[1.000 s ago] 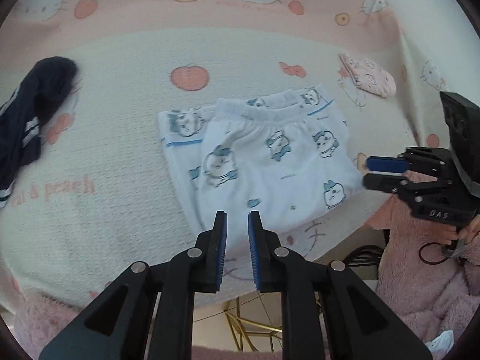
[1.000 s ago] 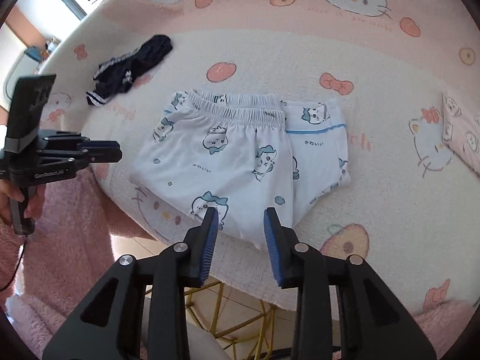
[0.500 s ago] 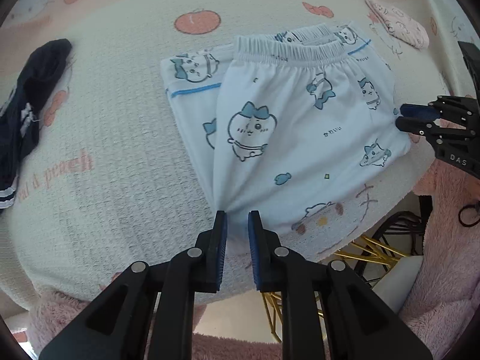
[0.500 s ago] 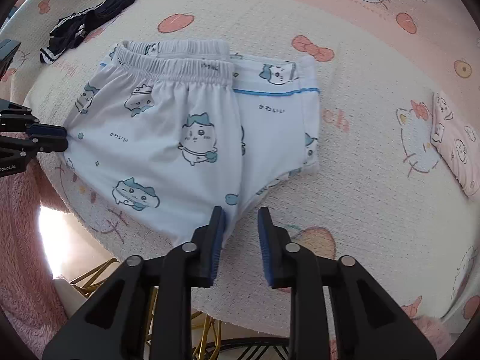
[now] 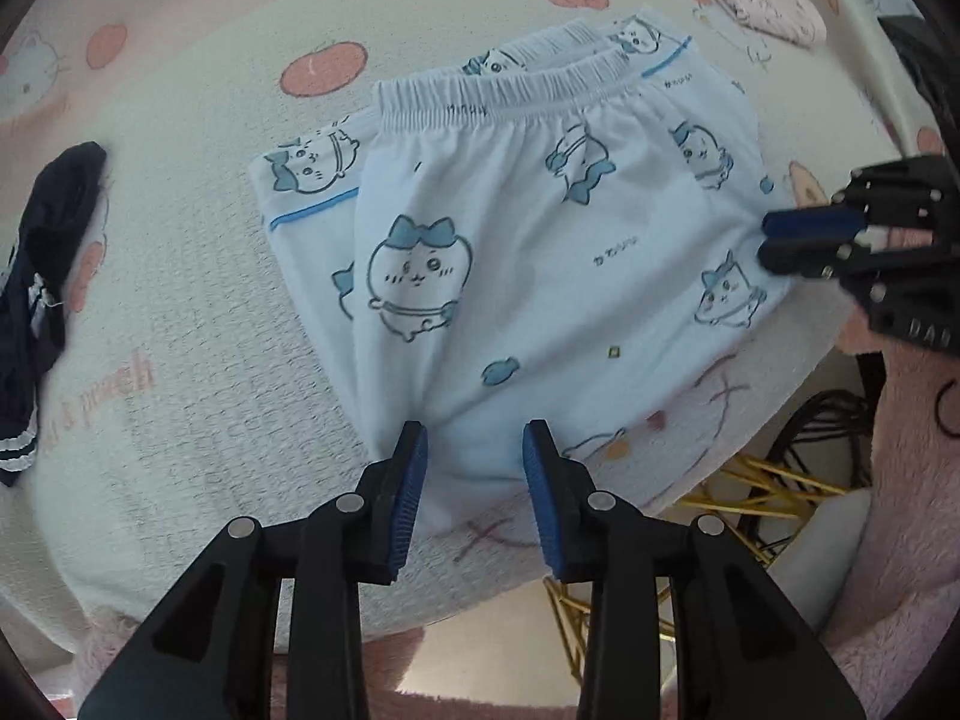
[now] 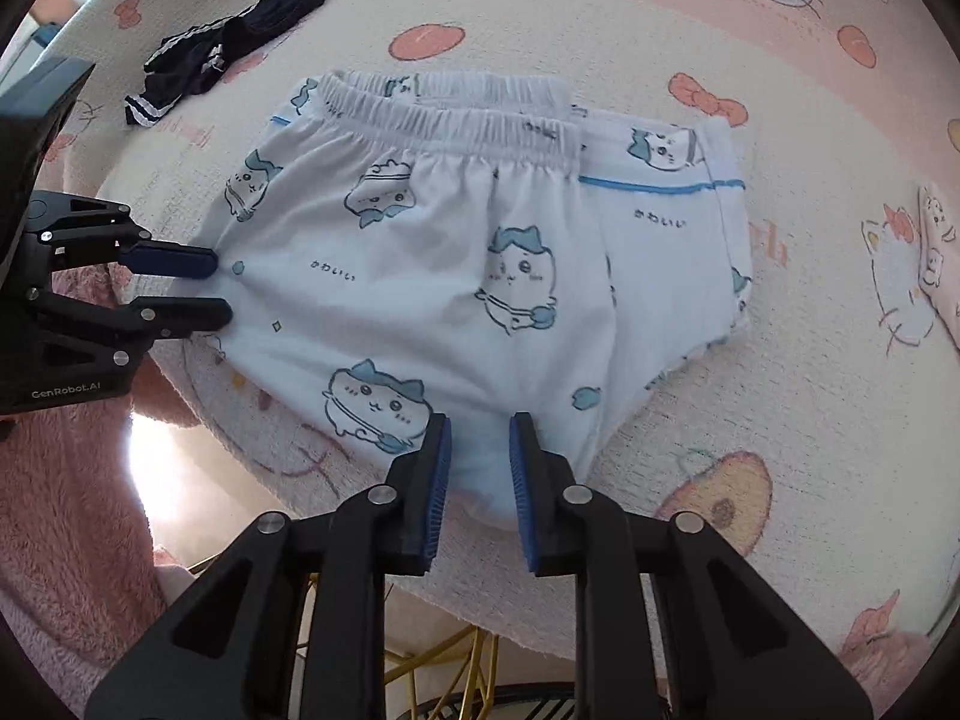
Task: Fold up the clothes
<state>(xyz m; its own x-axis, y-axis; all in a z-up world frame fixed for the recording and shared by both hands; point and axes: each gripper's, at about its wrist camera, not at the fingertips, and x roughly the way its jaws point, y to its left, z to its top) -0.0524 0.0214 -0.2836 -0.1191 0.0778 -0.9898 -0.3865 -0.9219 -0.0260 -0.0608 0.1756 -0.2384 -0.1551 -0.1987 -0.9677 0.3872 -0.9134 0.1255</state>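
The left hand-held gripper (image 5: 474,450) points down at the near hem of the pale blue shorts (image 5: 540,252), its jaws opening with the cloth between the pads but not pinched. Seen from the right wrist, its body reads "GenRobot.AI". The right hand-held gripper (image 6: 479,441) tilts steeply down over the other lower corner, jaws closing, fabric between them, not yet pressed. The shorts lie flat on the bench, over a cream blanket (image 5: 180,276) lettered "peach". A navy garment (image 6: 228,48) lies well apart.
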